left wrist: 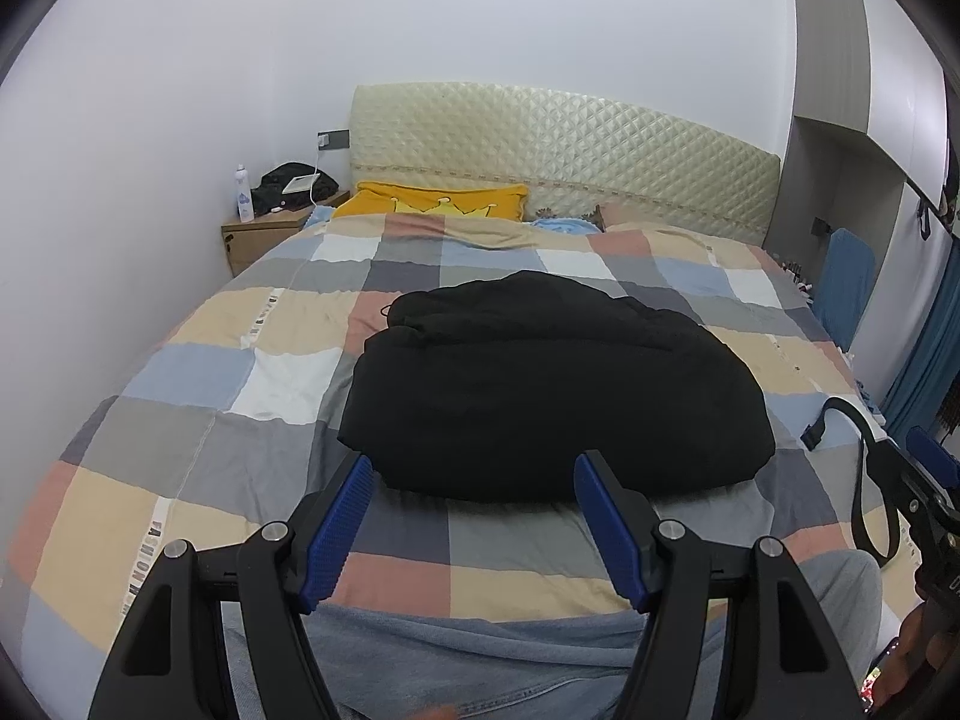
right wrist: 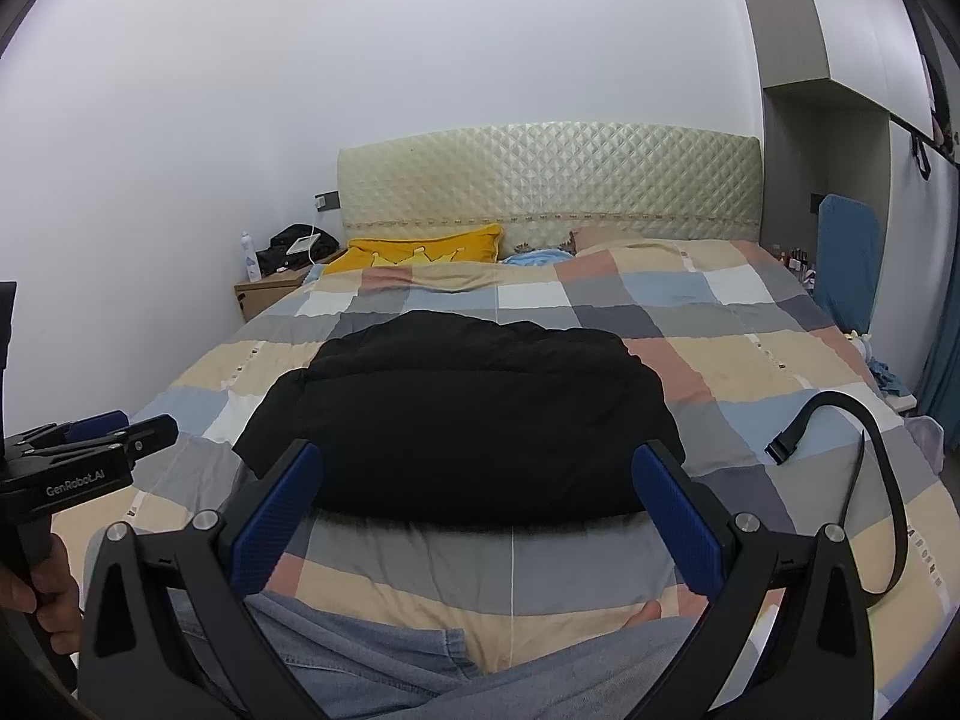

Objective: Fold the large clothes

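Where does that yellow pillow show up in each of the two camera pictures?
Left wrist view: the yellow pillow sits left of centre, at the head of the bed, below the headboard.
Right wrist view: the yellow pillow is again left of centre, under the headboard.
Shared landmark: the quilted cream headboard.

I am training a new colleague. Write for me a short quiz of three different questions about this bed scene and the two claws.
1. True or false: the left claw is closed on the black garment.
2. Which colour is the pillow at the headboard? A) yellow B) green C) red
3. Fill in: the black garment lies folded on the checked ____.

Key: 1. False; both the left claw and the right claw are open and hold nothing. 2. A. 3. Quilt.
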